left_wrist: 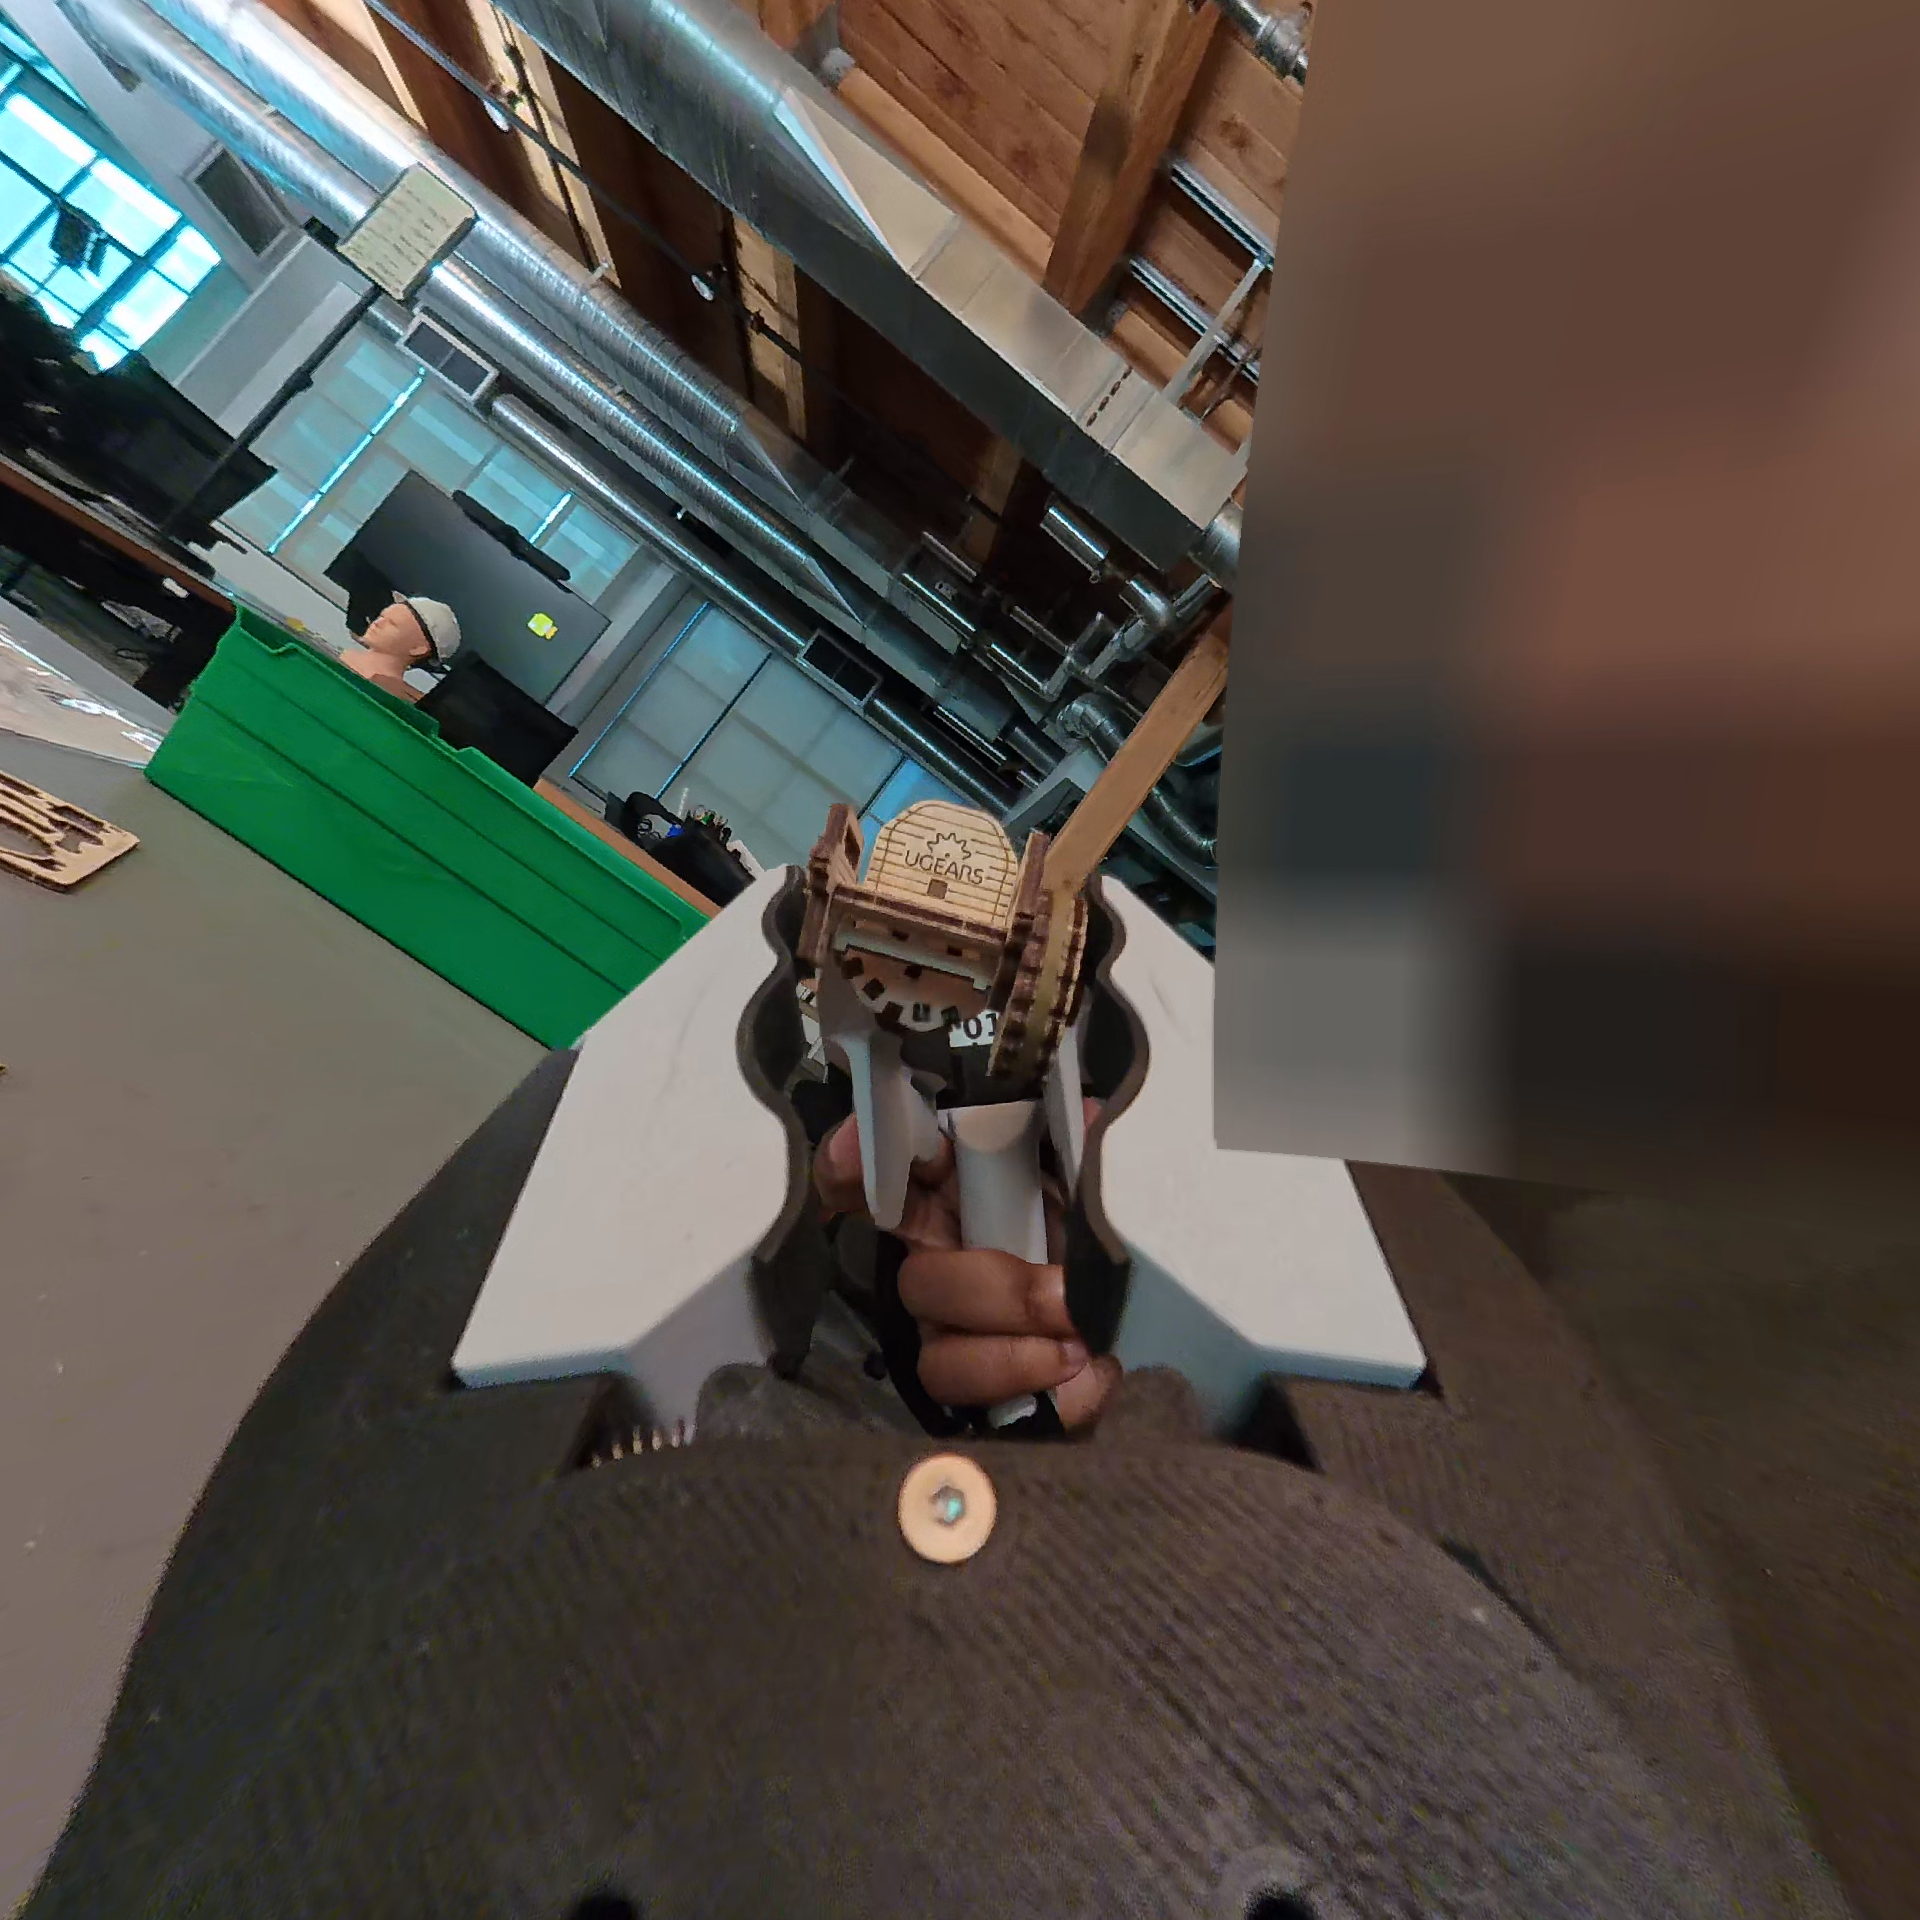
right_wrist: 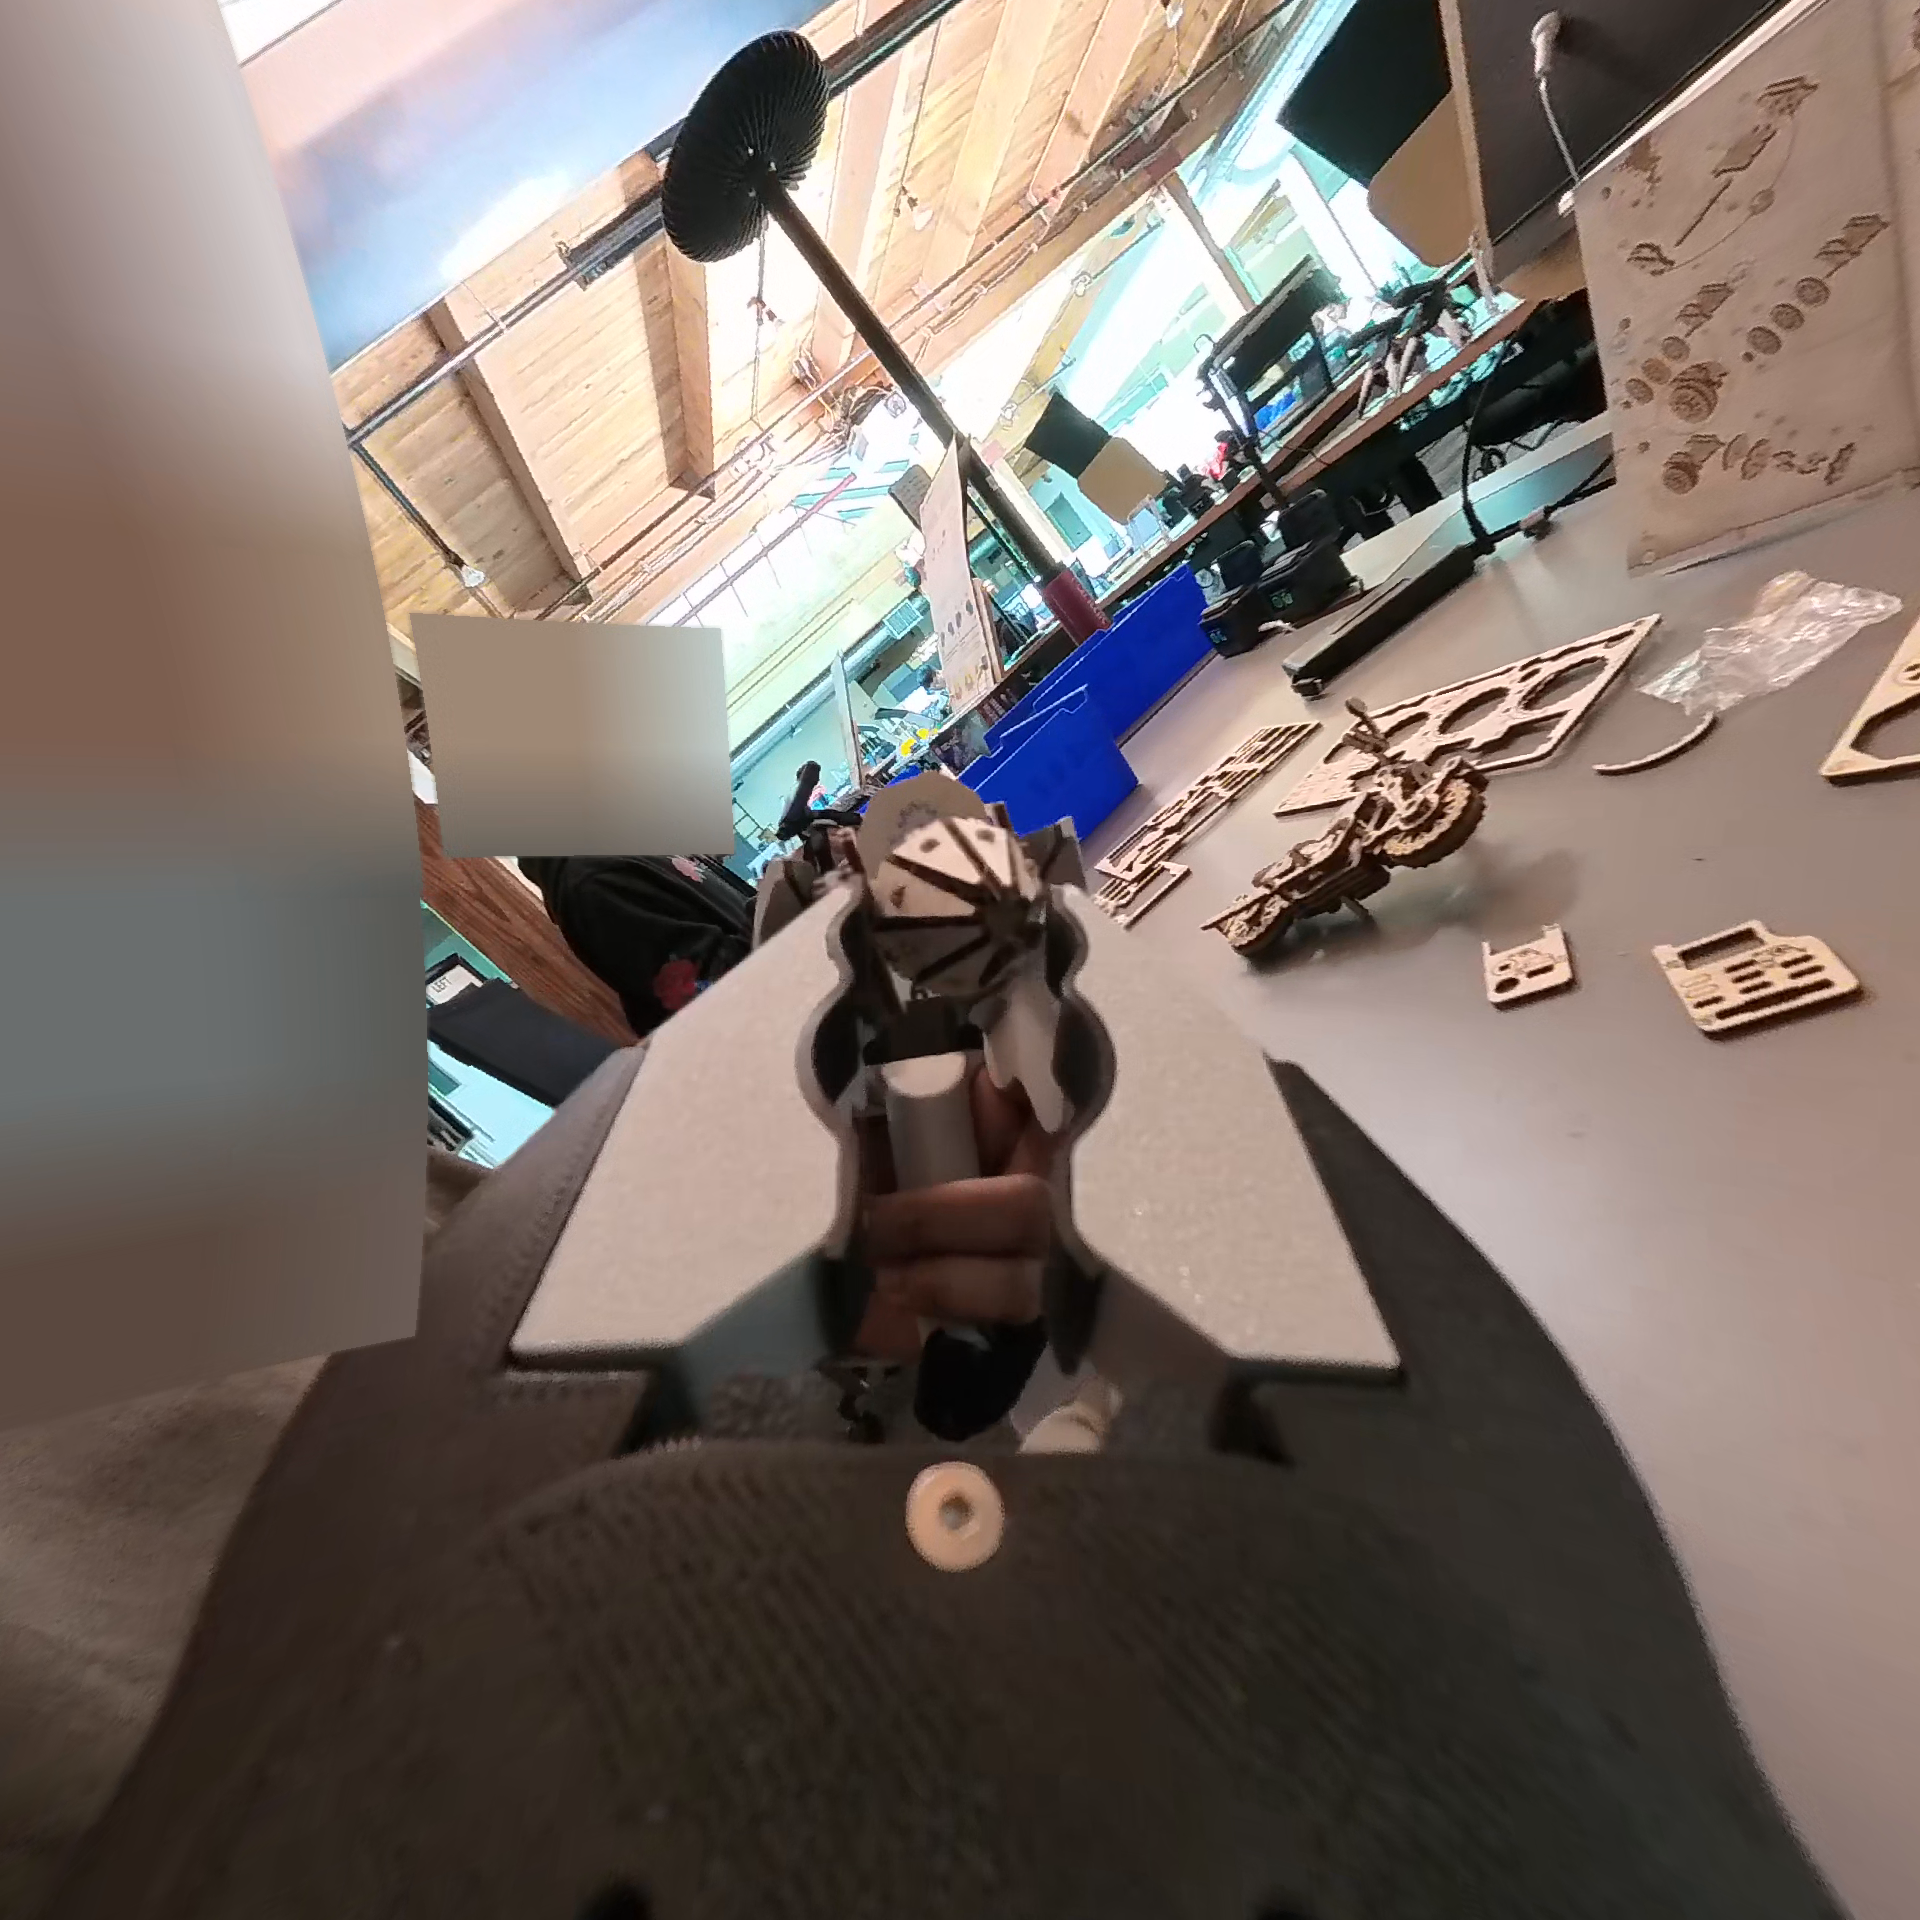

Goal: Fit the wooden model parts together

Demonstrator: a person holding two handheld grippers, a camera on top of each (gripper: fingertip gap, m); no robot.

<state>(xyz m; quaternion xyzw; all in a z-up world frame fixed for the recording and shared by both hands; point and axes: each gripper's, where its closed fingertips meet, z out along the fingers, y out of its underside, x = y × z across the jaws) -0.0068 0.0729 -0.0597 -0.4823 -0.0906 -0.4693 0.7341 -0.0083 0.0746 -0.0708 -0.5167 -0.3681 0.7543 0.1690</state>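
Your left hand-held gripper (left_wrist: 940,935) and right hand-held gripper (right_wrist: 961,914) are both clenched on the same wooden sub-assembly (left_wrist: 935,925), raised off the surface (right_wrist: 1558,1195), at 12 o'clock in each wrist view. It looks light, stiff and brittle: thin laser-cut plywood with scorched toothed edges, a rounded plate, a faceted hub (right_wrist: 951,914). Grip flat faces, not teeth. A finished wooden motorcycle (right_wrist: 1351,862) stands at 2 o'clock.

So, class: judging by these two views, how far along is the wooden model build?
Done: a wooden motorcycle stands assembled on the table, beside emptied part sheets. In hand: both claws grip one small wooden subassembly, the left claw and the right claw facing each other. Left: small loose wooden pieces lie unused.
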